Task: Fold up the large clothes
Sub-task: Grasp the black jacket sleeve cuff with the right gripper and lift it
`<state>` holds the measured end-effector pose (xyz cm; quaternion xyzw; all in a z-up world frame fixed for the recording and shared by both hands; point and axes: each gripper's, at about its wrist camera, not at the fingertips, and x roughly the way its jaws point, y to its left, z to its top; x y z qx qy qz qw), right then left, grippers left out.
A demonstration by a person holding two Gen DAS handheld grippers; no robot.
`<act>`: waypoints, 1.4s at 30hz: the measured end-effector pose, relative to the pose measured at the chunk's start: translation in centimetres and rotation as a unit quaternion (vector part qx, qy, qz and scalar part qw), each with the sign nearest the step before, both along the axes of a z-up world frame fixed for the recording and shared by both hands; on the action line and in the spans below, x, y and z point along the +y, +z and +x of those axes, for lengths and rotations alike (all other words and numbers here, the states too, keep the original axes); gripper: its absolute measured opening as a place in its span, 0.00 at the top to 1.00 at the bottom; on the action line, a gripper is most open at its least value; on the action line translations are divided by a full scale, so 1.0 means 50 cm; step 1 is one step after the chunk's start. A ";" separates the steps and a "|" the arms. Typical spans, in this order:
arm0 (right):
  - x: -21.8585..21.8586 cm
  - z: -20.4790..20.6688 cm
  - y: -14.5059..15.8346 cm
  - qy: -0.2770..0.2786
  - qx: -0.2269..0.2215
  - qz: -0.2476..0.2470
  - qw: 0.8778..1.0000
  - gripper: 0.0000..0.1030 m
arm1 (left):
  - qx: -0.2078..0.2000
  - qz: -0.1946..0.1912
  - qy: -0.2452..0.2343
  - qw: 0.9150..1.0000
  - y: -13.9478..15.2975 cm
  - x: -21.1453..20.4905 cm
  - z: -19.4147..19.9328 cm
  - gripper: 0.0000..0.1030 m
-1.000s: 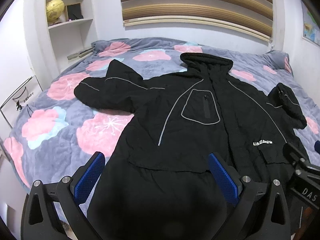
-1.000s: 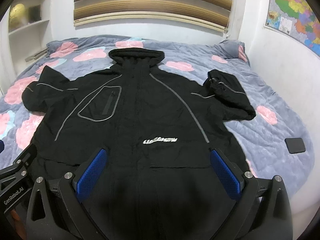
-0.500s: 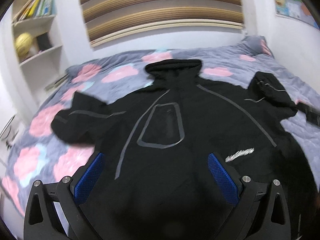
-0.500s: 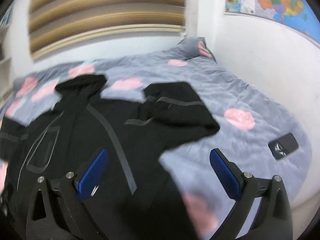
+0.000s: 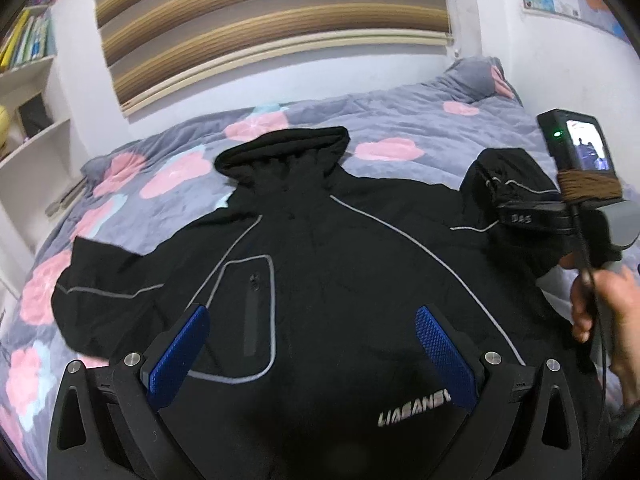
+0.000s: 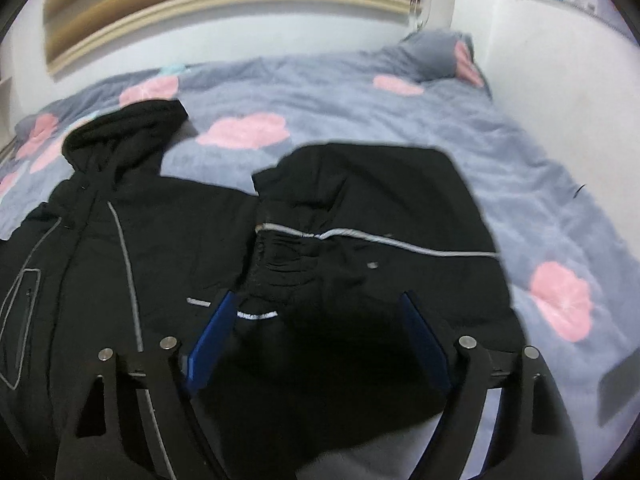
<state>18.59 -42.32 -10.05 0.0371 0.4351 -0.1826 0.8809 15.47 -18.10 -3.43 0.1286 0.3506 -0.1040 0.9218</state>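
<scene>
Black jacket (image 5: 320,248), flat on bed (image 5: 400,120), front up; its folded-back sleeve (image 6: 372,232) lies directly ahead of right hand-held gripper (image 6: 316,340), jaws just narrowing, gripping nothing; left hand-held gripper (image 5: 312,356) wide, empty.

Bedroom: quilted bed (image 5: 420,128), bookshelf (image 5: 28,80)
</scene>
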 end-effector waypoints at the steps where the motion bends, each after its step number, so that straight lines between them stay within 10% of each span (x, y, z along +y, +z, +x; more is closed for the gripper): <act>1: -0.002 0.009 -0.012 0.000 0.006 -0.002 1.000 0.22 | 0.006 0.001 -0.002 1.000 -0.005 -0.010 0.012 0.01; 8: -0.017 0.024 -0.014 0.033 -0.008 -0.018 0.999 0.50 | 0.053 -0.014 -0.037 0.998 -0.042 -0.096 0.089 0.01; 10: -0.026 0.015 0.006 0.041 -0.021 -0.020 0.999 0.74 | 0.061 -0.009 -0.051 0.997 -0.052 -0.127 0.103 0.09; 15: -0.098 -0.042 0.093 0.018 -0.074 -0.001 0.997 0.80 | 0.086 0.004 -0.095 0.992 -0.075 -0.214 0.131 0.28; 25: -0.405 -0.225 0.236 -0.118 -0.148 0.031 0.981 0.81 | 0.111 -0.013 -0.171 0.979 -0.108 -0.384 0.156 0.28; 31: -0.589 -0.272 0.122 -0.193 -0.096 0.110 0.970 0.78 | 0.133 0.005 -0.192 0.972 -0.165 -0.470 0.165 0.28; 37: -0.655 -0.297 0.028 -0.201 -0.115 0.233 0.945 0.39 | 0.158 -0.015 -0.189 0.969 -0.213 -0.491 0.177 0.26; 42: -0.675 -0.250 -0.002 -0.205 -0.119 0.255 0.937 0.29 | 0.157 -0.027 -0.193 0.968 -0.226 -0.488 0.178 0.24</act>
